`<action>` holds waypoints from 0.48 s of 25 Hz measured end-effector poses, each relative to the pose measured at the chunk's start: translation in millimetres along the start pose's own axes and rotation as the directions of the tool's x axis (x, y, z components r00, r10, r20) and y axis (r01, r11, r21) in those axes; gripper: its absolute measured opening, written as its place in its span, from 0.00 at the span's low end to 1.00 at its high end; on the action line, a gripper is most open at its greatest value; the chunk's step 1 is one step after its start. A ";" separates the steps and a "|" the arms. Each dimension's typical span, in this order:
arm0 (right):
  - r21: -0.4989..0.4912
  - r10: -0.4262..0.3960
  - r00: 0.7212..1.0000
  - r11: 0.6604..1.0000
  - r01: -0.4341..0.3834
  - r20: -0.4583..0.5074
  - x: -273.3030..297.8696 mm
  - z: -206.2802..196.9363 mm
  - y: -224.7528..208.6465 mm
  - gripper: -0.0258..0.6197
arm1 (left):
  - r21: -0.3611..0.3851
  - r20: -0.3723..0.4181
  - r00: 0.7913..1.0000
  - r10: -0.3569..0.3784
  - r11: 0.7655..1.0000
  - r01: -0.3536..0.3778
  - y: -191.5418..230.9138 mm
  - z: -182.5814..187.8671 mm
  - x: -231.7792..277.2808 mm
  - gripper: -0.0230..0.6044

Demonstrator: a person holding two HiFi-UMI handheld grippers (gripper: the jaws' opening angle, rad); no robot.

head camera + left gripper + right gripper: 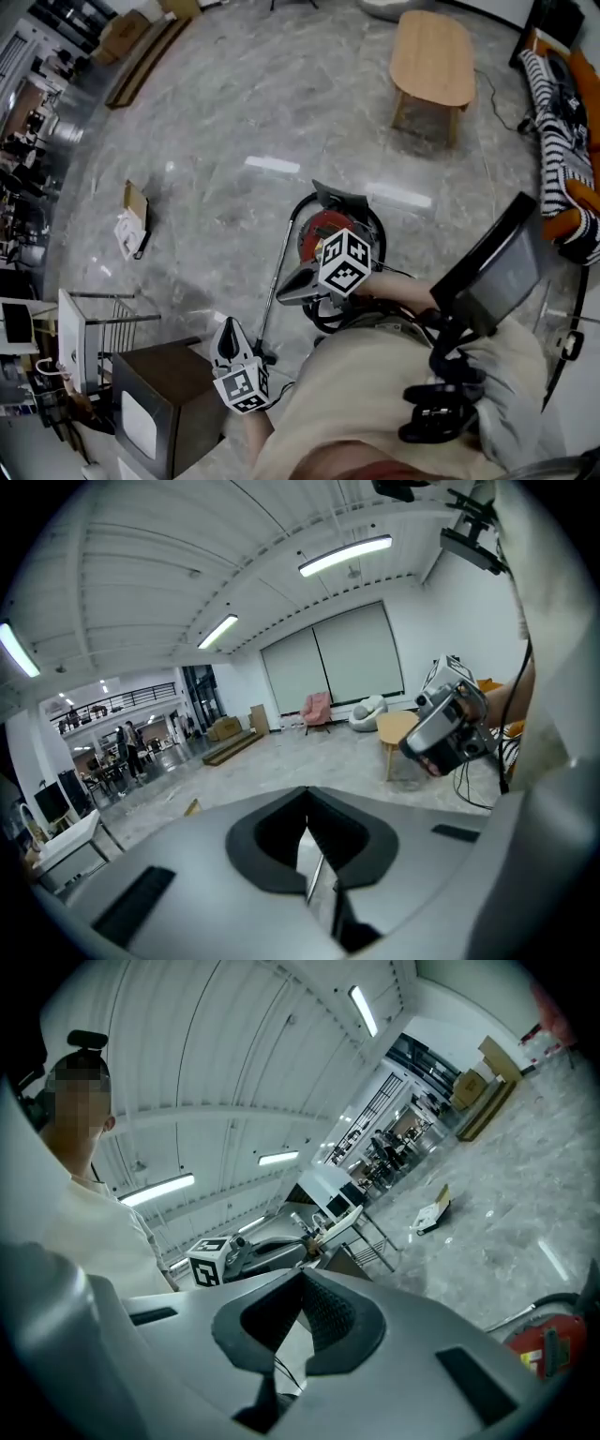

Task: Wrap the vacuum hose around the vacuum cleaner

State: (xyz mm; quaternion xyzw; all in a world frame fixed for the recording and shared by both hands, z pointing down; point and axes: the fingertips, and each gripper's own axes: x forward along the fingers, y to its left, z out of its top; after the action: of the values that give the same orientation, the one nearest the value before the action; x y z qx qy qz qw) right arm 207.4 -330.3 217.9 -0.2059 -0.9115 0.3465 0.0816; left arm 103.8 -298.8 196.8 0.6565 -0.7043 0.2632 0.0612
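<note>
Vacuum cleaner [323, 225] on broad floor [234, 178], table [431, 56] well apart

The vacuum cleaner [323, 230] is red and black, the floor [234, 112] grey-veined (marble-like), the cloth [553, 159] black-and-white striped.

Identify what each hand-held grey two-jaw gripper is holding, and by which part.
Nothing is held. The grey left gripper has its jaws closed together with nothing between them; the grey right gripper is likewise shut and empty.

We find no legible text, brand or number. The yellow label [531, 1361] on the red vacuum cleaner [555, 1340] is too blurred for us to read.
</note>
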 end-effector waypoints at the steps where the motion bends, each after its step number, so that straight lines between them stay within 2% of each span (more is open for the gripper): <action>1: -0.006 -0.006 1.000 1.000 0.006 -0.012 13.1 -4.1 2.8 0.04 | -0.006 0.014 1.000 0.007 1.000 -0.007 11.5 -8.7 -8.2 0.05; 4: -0.039 -0.045 0.998 0.998 0.043 -0.037 59.2 -8.4 10.0 0.04 | -0.054 0.052 0.999 -0.008 0.998 0.011 49.7 -35.7 -27.3 0.05; 7: -0.065 -0.082 0.995 0.995 0.078 -0.052 114.7 -17.1 21.3 0.04 | -0.134 0.079 0.996 -0.044 0.990 0.054 83.7 -66.2 -50.7 0.05; 10: -0.067 -0.112 0.993 0.992 0.109 -0.044 157.6 -17.8 31.1 0.04 | -0.241 0.120 0.986 -0.114 0.960 0.141 102.0 -85.2 -58.7 0.05; 12: -0.049 -0.115 0.993 0.992 0.114 -0.018 180.9 -16.3 39.9 0.04 | -0.271 0.148 0.970 -0.193 0.935 0.227 104.1 -91.7 -59.3 0.05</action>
State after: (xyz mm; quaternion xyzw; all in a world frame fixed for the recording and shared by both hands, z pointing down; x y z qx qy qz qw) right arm 61.7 -215.5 204.6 -0.1588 -0.9289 0.3174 0.1060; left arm -11.8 -204.6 219.3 0.7267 -0.6630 0.1110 0.1413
